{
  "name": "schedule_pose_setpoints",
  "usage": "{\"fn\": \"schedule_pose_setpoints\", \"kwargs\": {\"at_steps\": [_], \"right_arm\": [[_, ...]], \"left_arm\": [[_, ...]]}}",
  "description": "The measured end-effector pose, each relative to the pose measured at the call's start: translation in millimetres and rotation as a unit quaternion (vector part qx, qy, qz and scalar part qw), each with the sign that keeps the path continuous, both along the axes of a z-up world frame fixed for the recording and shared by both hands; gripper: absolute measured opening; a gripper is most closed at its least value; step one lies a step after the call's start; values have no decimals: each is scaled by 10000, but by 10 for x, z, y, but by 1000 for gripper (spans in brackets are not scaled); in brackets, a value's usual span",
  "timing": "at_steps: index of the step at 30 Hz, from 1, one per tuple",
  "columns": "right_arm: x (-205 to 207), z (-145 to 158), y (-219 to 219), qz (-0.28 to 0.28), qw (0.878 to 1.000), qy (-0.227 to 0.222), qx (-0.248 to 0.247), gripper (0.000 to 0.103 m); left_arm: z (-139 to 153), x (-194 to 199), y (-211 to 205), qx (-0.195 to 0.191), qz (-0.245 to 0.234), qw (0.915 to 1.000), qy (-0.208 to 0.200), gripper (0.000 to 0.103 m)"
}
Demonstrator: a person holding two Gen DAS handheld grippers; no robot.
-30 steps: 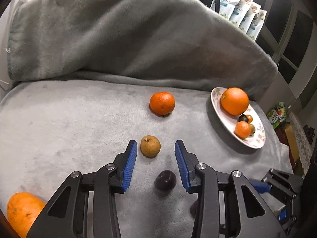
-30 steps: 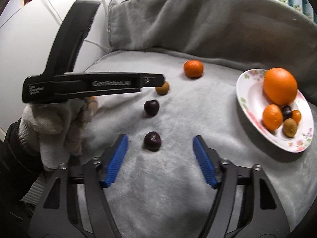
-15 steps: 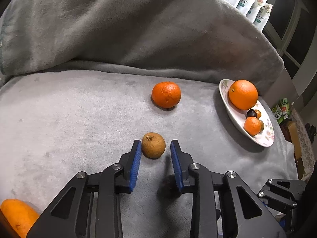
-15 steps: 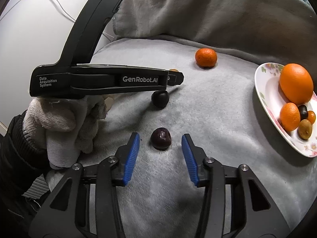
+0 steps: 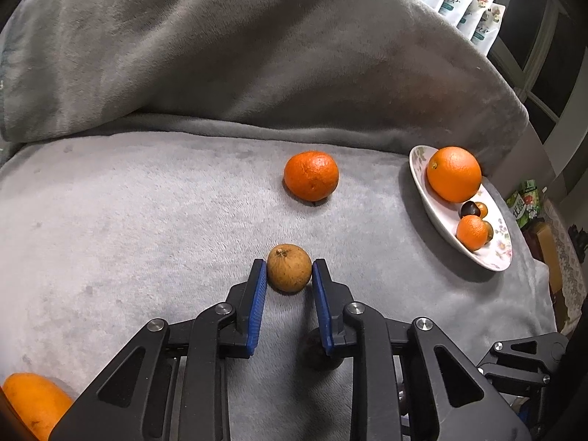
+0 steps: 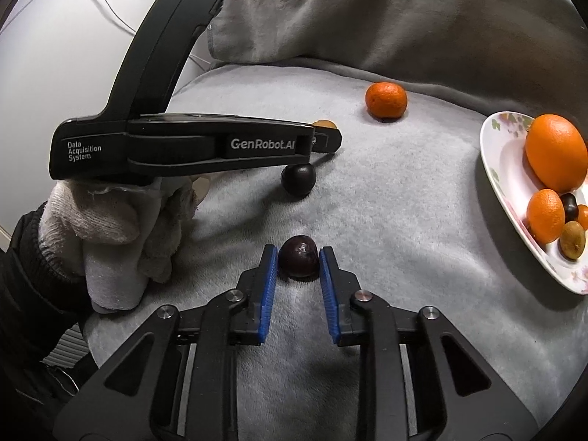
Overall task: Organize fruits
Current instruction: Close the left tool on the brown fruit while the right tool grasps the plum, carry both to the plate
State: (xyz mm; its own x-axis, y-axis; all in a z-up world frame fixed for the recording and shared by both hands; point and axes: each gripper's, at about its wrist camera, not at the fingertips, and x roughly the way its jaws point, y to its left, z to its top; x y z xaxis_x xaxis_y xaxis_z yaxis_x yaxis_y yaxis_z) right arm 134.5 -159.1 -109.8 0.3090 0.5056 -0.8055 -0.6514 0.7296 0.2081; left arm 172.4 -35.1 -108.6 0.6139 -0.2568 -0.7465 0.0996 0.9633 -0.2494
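My left gripper [image 5: 288,270] has closed its blue pads onto a small brown round fruit [image 5: 289,267] that rests on the grey blanket. My right gripper [image 6: 298,259] has closed its pads onto a dark plum [image 6: 298,260], also on the blanket. A second dark plum [image 6: 298,179] lies beyond it, under the left gripper's body [image 6: 191,143]. A mandarin [image 5: 311,175] lies farther back; it also shows in the right wrist view [image 6: 386,100]. A floral plate [image 5: 494,251] at the right holds a big orange [image 5: 454,174] and several small fruits.
Another orange [image 5: 31,402] sits at the lower left corner of the left wrist view. A grey blanket [image 5: 110,220] covers the seat and the raised backrest behind. Packets [image 5: 466,3] stand at the far right, beyond the backrest. The plate [image 6: 507,169] sits near the blanket's right edge.
Both grippers moved forward and narrowed. The left pads now touch the brown fruit, and the right pads now touch the near plum. The fruits still rest on the blanket.
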Motion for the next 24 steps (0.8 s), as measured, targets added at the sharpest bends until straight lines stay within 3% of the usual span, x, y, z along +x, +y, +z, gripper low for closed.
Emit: {"fn": "schedule_pose_setpoints", "kwargs": {"at_steps": [13, 24], "right_arm": [[-121, 196, -219, -252, 9992, -169, 259, 24], [-145, 409, -763, -998, 9925, -414, 571, 24]], "left_arm": [[279, -182, 99, -155, 21, 9994, -299, 23], [471, -242, -200, -228, -328, 9976, -562, 23]]}}
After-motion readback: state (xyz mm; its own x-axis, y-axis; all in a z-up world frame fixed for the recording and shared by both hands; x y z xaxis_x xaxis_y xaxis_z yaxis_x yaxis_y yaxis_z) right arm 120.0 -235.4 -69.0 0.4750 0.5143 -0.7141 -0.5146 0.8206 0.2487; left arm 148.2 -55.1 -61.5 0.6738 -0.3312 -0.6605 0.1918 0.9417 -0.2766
